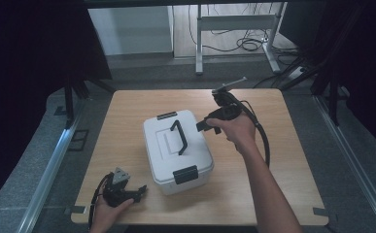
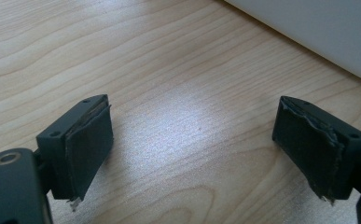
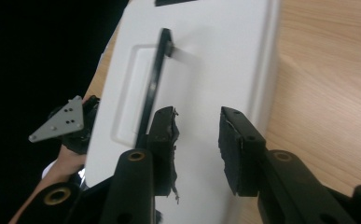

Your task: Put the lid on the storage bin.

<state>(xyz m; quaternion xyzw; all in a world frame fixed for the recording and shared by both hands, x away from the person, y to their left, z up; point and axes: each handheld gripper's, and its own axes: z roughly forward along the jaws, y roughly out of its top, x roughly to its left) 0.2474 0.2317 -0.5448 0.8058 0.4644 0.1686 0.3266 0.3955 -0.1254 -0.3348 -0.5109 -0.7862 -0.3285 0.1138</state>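
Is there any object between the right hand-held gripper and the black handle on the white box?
Nothing visible does. The right hand-held gripper hangs open just right of the black handle on the white box, above bare lid.

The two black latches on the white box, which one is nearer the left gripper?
The latch on the box's near end, facing the person; the left gripper rests beside that end. The other latch sits at the far end.
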